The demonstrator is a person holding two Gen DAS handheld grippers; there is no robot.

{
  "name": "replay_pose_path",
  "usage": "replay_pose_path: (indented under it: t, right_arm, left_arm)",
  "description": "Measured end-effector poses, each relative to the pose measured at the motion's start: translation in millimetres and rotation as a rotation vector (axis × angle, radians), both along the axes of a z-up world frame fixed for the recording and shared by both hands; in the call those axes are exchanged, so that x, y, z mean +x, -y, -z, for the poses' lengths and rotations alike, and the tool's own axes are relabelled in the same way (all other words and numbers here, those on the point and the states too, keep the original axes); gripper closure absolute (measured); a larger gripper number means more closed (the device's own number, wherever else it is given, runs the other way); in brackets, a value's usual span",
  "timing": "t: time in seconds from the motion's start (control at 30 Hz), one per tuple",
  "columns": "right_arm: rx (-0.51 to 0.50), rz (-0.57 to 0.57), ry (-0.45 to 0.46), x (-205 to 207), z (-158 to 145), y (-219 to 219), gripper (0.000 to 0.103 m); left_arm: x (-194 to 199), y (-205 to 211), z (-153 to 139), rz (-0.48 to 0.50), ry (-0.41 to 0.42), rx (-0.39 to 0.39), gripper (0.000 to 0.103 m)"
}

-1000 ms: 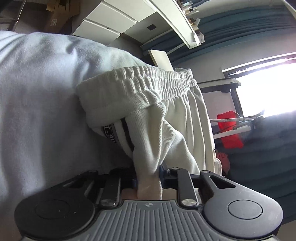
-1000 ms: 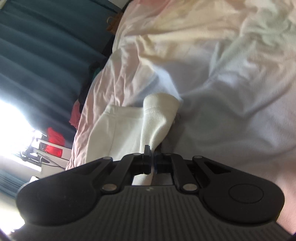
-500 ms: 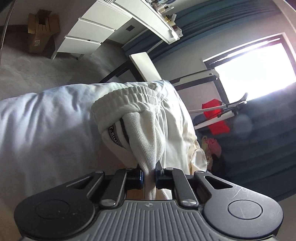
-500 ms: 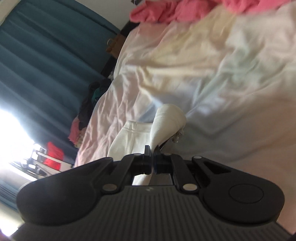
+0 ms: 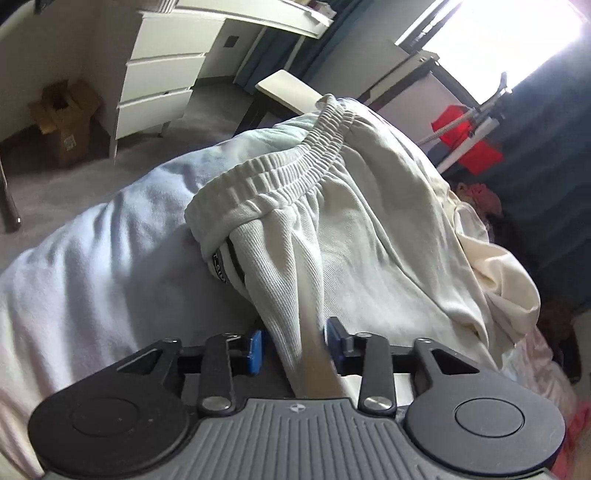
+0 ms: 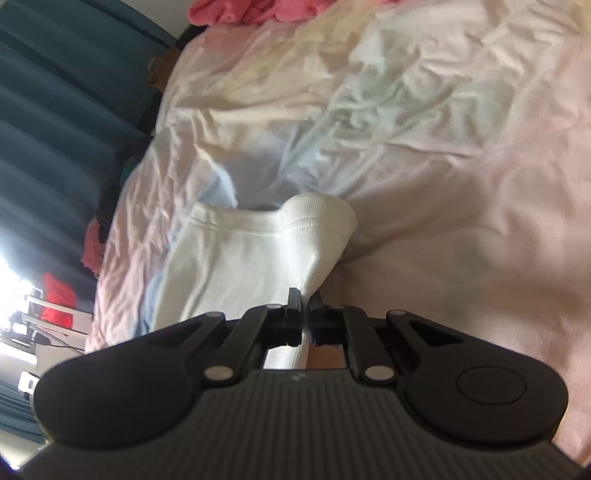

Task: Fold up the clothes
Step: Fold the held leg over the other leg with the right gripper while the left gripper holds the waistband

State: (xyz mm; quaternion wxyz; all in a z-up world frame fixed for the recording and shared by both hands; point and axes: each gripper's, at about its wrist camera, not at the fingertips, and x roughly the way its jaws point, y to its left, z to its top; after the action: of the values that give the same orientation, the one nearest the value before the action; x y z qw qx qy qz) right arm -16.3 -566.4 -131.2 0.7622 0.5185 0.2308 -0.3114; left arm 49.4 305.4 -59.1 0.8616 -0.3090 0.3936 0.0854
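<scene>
Cream white shorts (image 5: 354, 221) with a ribbed elastic waistband (image 5: 295, 166) lie on the bed's pale sheet (image 5: 92, 266). In the left wrist view my left gripper (image 5: 295, 345) has its blue pads apart with a fold of the shorts' waist end lying between them. In the right wrist view my right gripper (image 6: 306, 306) is shut on the hem corner of the shorts (image 6: 236, 266), which spread out to the left over the sheet (image 6: 461, 147).
White drawers (image 5: 159, 85), a cardboard box (image 5: 62, 118) and a white bench (image 5: 288, 92) stand on the grey floor past the bed. Red items (image 5: 469, 140) sit by the bright window. Pink clothes (image 6: 258, 11) lie at the bed's far end; teal curtains (image 6: 55, 110) hang left.
My left gripper's pads have spread apart from the tight pinch on the waist fold, and the shorts have settled lower on the bed. My right gripper kept its hold and pulled back.
</scene>
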Motion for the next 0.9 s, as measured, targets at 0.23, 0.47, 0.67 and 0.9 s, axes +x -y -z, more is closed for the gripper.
replay_pose_path:
  t: [0.23, 0.47, 0.67, 0.9]
  right_arm:
    - [-0.170, 0.058, -0.024, 1, -25, -2, 0.019]
    - [-0.481, -0.140, -0.039, 56, -41, -15, 0.020]
    - [-0.547, -0.280, -0.074, 121, -23, -21, 0.022]
    - [-0.564, -0.319, -0.089, 162, 6, -2, 0.022]
  left_arm:
    - [-25, 36, -43, 0.072, 0.074, 0.166, 0.026]
    - [-2, 147, -74, 0.217, 0.210, 0.257, 0.019]
    - [37, 269, -62, 0.379, 0.283, 0.249, 0.016]
    - [59, 335, 6, 0.559, 0.252, 0.310, 0.015]
